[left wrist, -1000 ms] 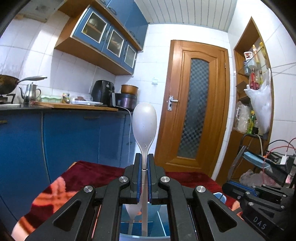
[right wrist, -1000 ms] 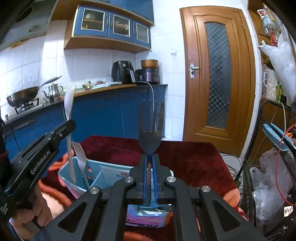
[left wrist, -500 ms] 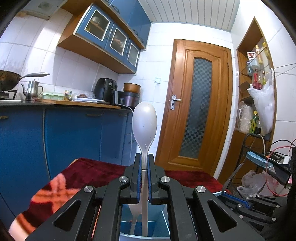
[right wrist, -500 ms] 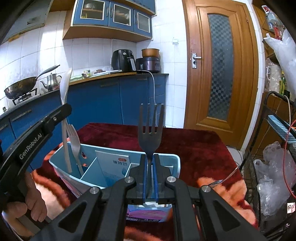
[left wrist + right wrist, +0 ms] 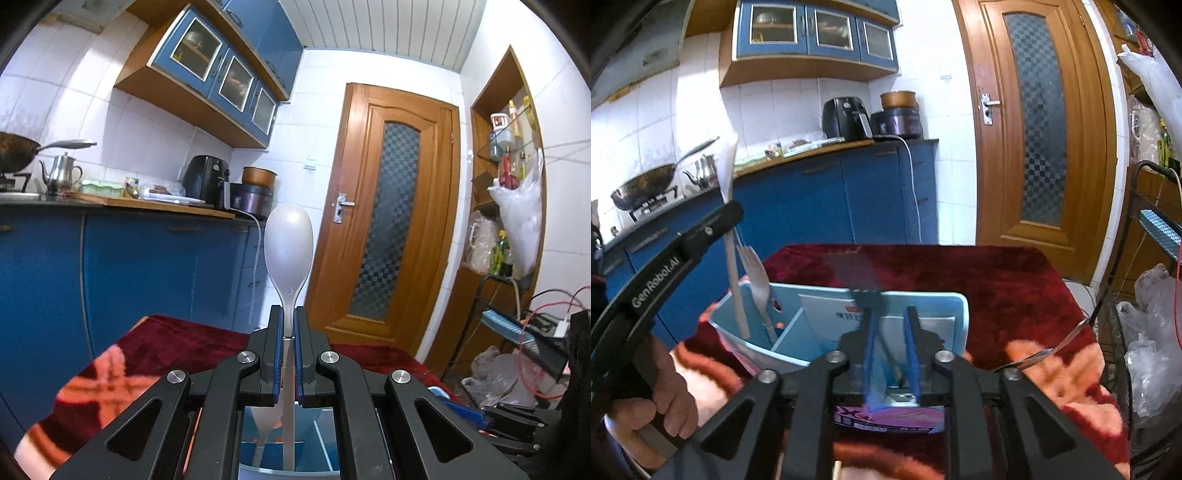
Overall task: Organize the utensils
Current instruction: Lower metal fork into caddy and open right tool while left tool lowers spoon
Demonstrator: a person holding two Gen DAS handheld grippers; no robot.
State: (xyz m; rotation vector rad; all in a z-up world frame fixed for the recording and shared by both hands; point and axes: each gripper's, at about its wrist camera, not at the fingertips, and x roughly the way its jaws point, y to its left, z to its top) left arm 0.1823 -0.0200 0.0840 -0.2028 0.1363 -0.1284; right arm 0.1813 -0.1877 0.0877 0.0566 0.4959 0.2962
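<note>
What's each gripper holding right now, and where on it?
The left gripper is shut on the white spoon, clamped at the neck just below the bowl. The right gripper has just been opening; the dark fork shows blurred between its parted jaws, released.

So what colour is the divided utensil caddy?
Light blue plastic utensil caddy, clearest in the right wrist view.

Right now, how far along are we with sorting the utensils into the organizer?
Done: a pale fork stands in the blue organizer's left compartment. In hand: the left gripper is shut on a white spoon, handle down in that compartment; the right gripper's jaws have just been opening, the dark fork loose between them. Left: release the spoon, then collect the metal utensil on the red cloth.
</note>
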